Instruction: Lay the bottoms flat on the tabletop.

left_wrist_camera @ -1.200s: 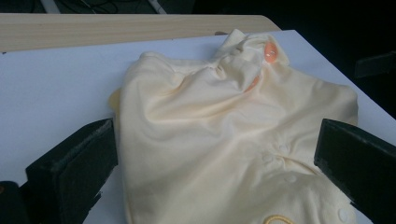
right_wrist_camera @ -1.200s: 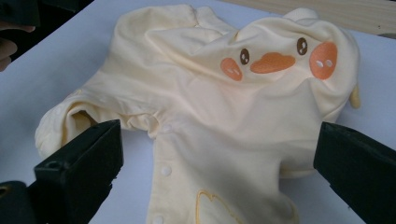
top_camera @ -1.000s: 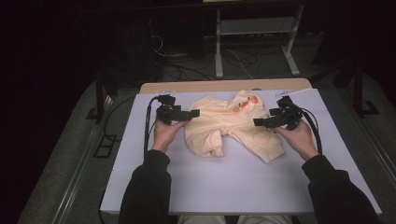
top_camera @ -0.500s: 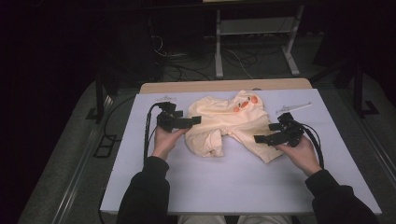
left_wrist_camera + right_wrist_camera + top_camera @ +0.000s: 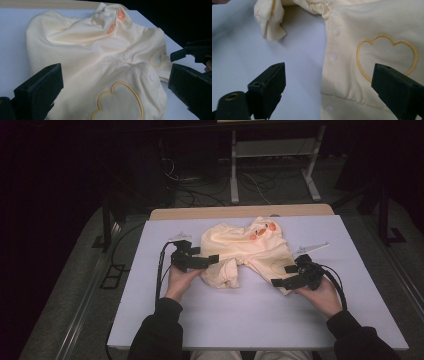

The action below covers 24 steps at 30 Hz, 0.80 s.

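Observation:
A cream baby garment (image 5: 245, 255) lies crumpled on the white table cover (image 5: 250, 320), with orange spots (image 5: 261, 232) near its far end. My left gripper (image 5: 205, 258) is open at the garment's left edge. In the left gripper view its jaws (image 5: 115, 75) straddle the cloth above a yellow-outlined cloud patch (image 5: 117, 102). My right gripper (image 5: 283, 275) is open at the garment's near right corner. In the right gripper view its jaws (image 5: 329, 72) frame the snap-buttoned hem (image 5: 333, 58) and a yellow heart outline (image 5: 387, 55). Neither gripper holds anything.
A wooden table edge (image 5: 240, 212) shows beyond the cover. Two small pale markers lie on the cover, one at the far left (image 5: 177, 237) and one at the right (image 5: 312, 247). Behind the table are a metal stand (image 5: 272, 165) and floor cables. Bare cover lies in front of the garment.
Both grippers have moved toward the person along the garment's sides, the right one farther, down to the near right corner. The garment lies about as before.

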{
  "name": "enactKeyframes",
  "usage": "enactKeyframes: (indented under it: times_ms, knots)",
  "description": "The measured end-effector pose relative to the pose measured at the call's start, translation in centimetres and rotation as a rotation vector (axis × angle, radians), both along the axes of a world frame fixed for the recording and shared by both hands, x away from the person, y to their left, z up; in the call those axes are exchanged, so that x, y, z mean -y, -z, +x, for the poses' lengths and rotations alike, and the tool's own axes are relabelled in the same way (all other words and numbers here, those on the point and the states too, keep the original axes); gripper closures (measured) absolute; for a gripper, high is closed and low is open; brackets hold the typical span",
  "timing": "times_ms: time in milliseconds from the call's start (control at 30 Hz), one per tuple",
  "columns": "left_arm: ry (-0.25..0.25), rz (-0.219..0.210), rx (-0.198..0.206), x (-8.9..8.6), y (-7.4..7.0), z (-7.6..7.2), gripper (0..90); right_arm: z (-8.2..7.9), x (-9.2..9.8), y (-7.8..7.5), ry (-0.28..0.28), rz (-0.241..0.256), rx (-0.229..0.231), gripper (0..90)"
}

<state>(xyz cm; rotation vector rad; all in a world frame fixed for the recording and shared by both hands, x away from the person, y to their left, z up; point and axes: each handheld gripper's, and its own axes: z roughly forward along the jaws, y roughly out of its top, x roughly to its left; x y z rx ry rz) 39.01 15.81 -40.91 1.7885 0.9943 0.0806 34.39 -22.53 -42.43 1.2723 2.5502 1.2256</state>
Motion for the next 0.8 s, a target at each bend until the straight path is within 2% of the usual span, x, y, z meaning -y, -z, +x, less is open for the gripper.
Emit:
enactKeyframes:
  times_ms: [100, 200, 400, 633, 700, 800]
  knots:
    - [0.005, -0.005, -0.002, 0.0, 0.5, -0.4, 0.0, -0.2, 0.0, 0.2, -0.007, -0.010, -0.007, 16.6]
    - [0.009, -0.006, -0.006, 0.0, 0.9, -0.8, 0.0, -0.4, 0.0, 0.5, -0.019, -0.012, -0.014, 24.0]
    - [0.023, -0.028, -0.009, 0.5, 0.8, -1.7, 0.0, -0.9, -0.4, 1.1, -0.042, -0.055, -0.015, 40.3]
    - [0.056, -0.053, -0.003, 1.7, 0.3, -2.5, 0.0, -1.0, -0.6, 1.5, -0.010, -0.134, 0.033, 60.2]
    - [0.056, -0.053, -0.003, 2.0, 0.3, -2.6, 0.0, -1.0, -0.7, 1.6, -0.008, -0.140, 0.039, 61.8]
    - [0.061, -0.039, -0.005, 2.4, 0.5, -2.9, 0.0, -1.1, -0.9, 1.7, -0.026, -0.181, 0.084, 66.2]
